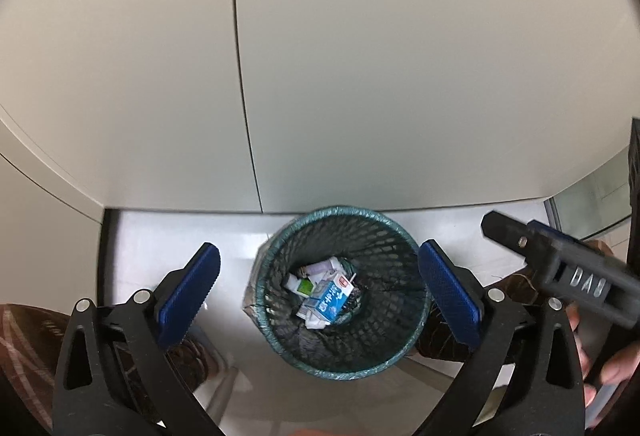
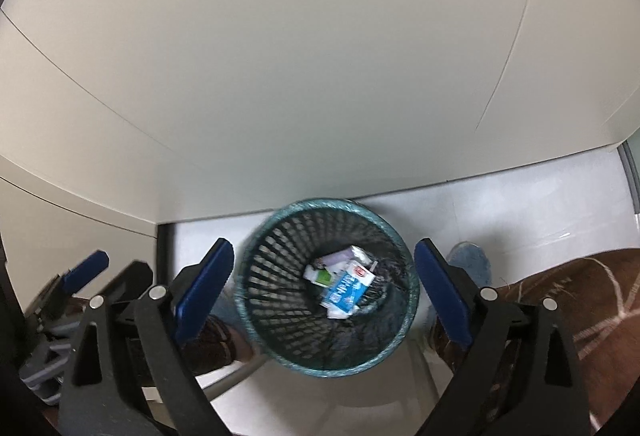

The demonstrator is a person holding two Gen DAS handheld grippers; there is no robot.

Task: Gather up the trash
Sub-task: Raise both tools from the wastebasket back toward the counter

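A dark mesh trash bin [image 1: 280, 332] with a teal rim stands on the pale floor below both grippers; it also shows in the right wrist view [image 2: 276, 300]. Inside lie a blue and white carton [image 1: 330, 300], also in the right wrist view [image 2: 346, 292], a small white and green box [image 1: 302, 286] and other scraps. My left gripper [image 1: 320, 296] is open and empty above the bin. My right gripper [image 2: 324, 288] is open and empty above it too. The right gripper's body [image 1: 560, 268] shows at the right of the left wrist view.
A light grey cabinet or wall [image 1: 360, 75] rises right behind the bin. The person's legs in brown patterned trousers [image 2: 592, 300] and a shoe [image 2: 472, 264] stand on either side of the bin. White floor [image 1: 160, 236] surrounds it.
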